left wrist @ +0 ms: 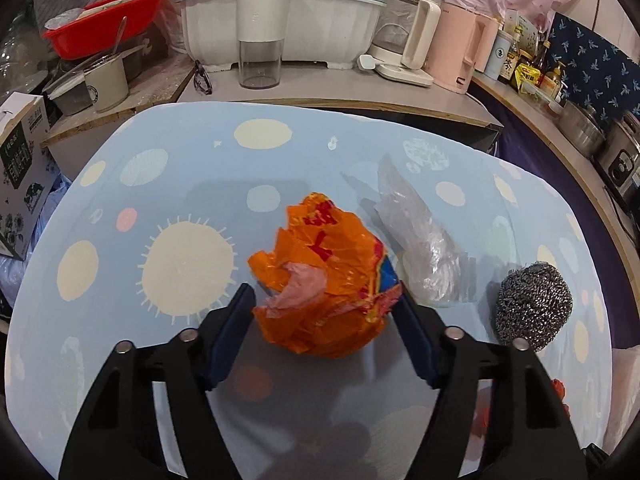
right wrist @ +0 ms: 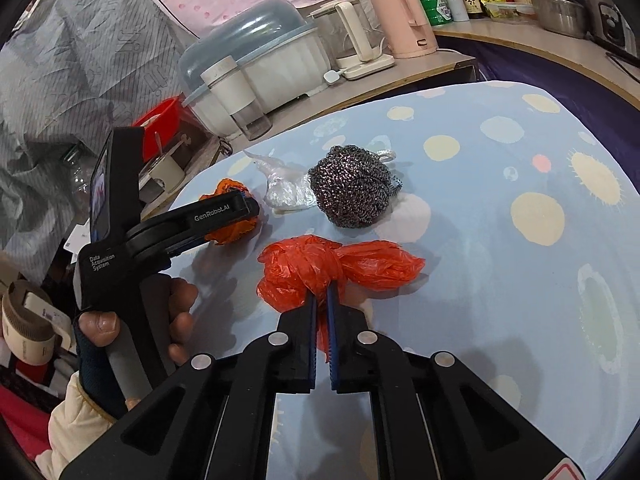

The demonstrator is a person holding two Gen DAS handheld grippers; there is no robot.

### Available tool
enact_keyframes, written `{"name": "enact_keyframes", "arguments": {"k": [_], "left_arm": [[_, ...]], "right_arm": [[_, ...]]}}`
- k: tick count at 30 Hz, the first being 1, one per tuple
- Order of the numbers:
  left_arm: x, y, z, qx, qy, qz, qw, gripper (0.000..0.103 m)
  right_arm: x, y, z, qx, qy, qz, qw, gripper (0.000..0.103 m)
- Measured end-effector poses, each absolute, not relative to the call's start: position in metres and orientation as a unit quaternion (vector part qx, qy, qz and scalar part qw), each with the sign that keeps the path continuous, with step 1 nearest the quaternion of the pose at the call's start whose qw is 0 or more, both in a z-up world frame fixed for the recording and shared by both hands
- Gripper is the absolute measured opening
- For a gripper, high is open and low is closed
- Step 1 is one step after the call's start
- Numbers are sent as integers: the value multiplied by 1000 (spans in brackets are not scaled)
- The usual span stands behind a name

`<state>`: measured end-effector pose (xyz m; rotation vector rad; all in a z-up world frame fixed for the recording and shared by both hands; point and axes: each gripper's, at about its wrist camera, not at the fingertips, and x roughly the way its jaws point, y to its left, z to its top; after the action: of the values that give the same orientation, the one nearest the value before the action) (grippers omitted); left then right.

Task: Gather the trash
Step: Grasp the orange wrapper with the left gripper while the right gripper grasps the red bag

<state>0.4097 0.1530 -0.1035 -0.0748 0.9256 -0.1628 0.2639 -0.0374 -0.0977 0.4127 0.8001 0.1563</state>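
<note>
1. Left gripper (left wrist: 325,312) sits around a crumpled orange wrapper (left wrist: 324,276) on the counter (left wrist: 120,280); its blue pads touch the wrapper's two sides, so it is gripping the wrapper at a middling width.
2. Right gripper (right wrist: 322,300) is pinched almost closed on the knotted neck of a red plastic bag (right wrist: 340,268), which rests on the blue dotted cloth.
3. Clear plastic bag (left wrist: 424,240) lies just beside the wrapper, with a steel scrubber (left wrist: 532,304) a little further right, near the counter's right edge.
4. Behind the counter, a red tub (left wrist: 104,20) holds a plate and a wrapped item; a lidded dish rack (left wrist: 280,12), a blender cup (left wrist: 262,28) and two kettles stand along a shelf.
5. Person's left hand (right wrist: 132,332) wraps the handle of the left tool, which slopes down toward the wrapper.
6. Bare cloth stretches to the right of the red bag.
</note>
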Motion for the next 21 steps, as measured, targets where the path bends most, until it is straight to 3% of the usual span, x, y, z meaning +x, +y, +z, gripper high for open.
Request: {"name": "enact_keyframes", "arguments": {"k": [6, 21], "left_arm": [[396, 150, -98, -29, 440, -80, 894, 46], [306, 136, -50, -42, 422, -112, 899, 45]], "right_arm": [[253, -40, -96, 203, 385, 75, 897, 5], [182, -73, -59, 217, 345, 47, 912, 5]]}}
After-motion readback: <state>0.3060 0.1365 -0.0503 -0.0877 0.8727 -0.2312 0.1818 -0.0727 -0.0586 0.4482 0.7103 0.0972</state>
